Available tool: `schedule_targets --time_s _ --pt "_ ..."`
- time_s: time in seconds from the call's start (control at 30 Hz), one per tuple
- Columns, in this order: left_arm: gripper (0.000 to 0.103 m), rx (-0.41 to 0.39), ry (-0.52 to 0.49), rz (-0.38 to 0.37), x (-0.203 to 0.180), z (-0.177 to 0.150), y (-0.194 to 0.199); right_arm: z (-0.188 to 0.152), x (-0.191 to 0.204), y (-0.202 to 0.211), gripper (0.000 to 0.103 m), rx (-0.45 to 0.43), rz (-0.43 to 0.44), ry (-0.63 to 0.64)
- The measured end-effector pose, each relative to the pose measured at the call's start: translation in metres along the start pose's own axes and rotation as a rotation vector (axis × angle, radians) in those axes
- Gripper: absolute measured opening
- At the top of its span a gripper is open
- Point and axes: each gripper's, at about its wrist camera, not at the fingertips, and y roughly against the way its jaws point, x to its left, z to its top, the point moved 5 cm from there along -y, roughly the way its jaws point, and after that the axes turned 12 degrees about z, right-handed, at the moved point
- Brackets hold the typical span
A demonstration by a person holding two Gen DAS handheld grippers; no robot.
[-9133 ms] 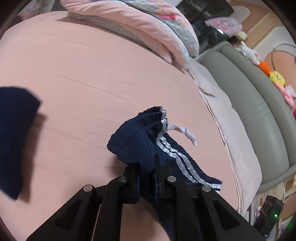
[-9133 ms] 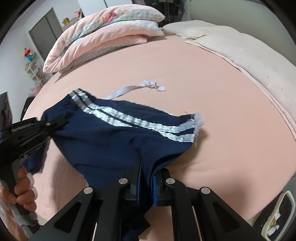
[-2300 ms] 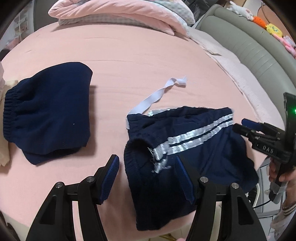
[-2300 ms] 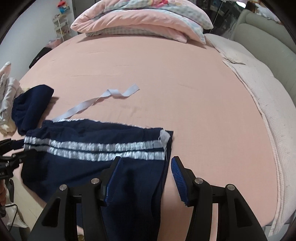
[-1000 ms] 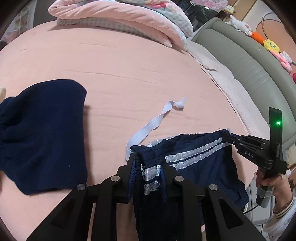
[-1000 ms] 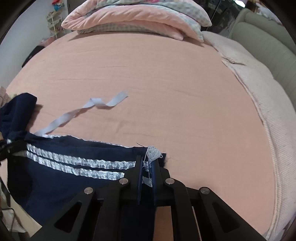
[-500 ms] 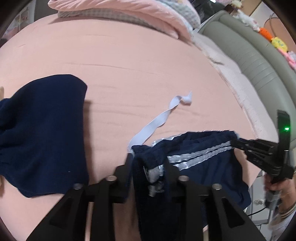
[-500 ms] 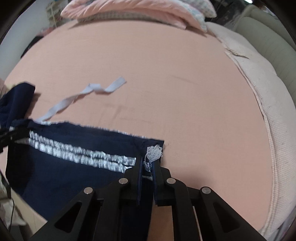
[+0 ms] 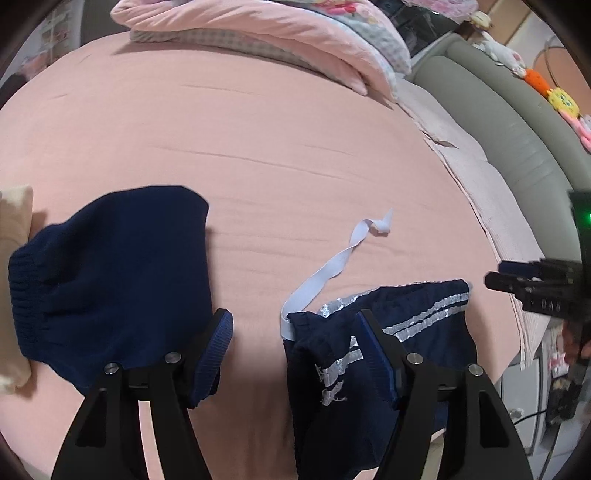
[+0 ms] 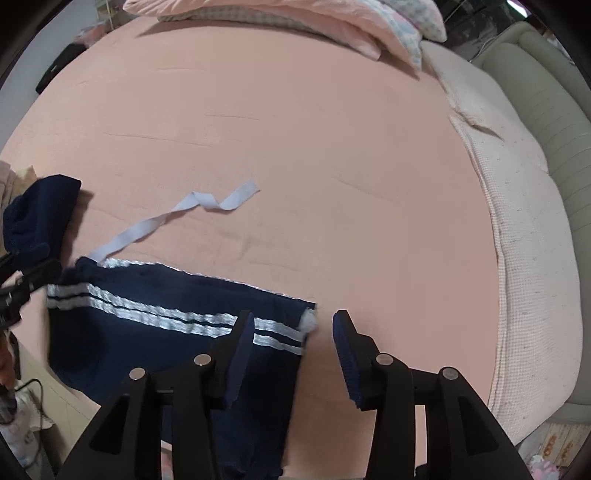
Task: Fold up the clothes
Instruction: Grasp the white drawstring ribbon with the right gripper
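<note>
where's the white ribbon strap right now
The white strap lies flat on the pink bed sheet, running from the waistband corner of the striped navy shorts toward the pillows; the other navy garment sits to its left.

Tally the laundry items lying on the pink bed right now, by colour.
Navy: 2, the striped shorts and the folded garment
Cream: 1, a garment at the left edge
Pale ribbon-like strip: 1
Total: 4

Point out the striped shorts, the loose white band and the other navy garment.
striped shorts (image 10: 155, 332): right wrist view, on the navy cloth below the stripes.
white band (image 9: 328, 271): left wrist view, midway along the strip.
navy garment (image 9: 122, 266): left wrist view, middle of the cloth.
</note>
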Motion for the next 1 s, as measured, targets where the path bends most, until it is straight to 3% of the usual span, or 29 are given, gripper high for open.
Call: schedule_targets --time_s 0.3,0.47,0.6,0.7,0.8,0.9,1.0 --pt "0.067 0.068 -0.153 0.036 -0.017 0.009 -0.022 0.032 0.028 -0.022 0.044 0.106 0.089 -0.094" --pt "0.067 0.080 -0.261 0.072 -0.038 0.018 -0.032 0.053 0.034 -0.046 0.044 0.133 0.235 -0.268" --pt "0.067 0.118 -0.291 0.059 -0.047 0.021 -0.047 0.065 0.031 -0.068 0.044 0.084 0.383 -0.427" --pt "0.067 0.137 -0.295 0.059 -0.051 0.025 -0.059 0.066 0.021 -0.082 0.044 0.040 0.416 -0.509" --pt "0.067 0.150 -0.284 0.065 -0.053 0.030 -0.069 0.055 0.007 -0.100 0.044 0.082 0.435 -0.601" --pt "0.067 0.170 -0.284 0.052 -0.059 0.034 -0.080 0.043 -0.006 -0.108 0.044 0.075 0.500 -0.706" --pt "0.067 0.169 -0.287 0.063 -0.065 0.037 -0.092 0.041 -0.011 -0.106 0.045 0.055 0.539 -0.733"
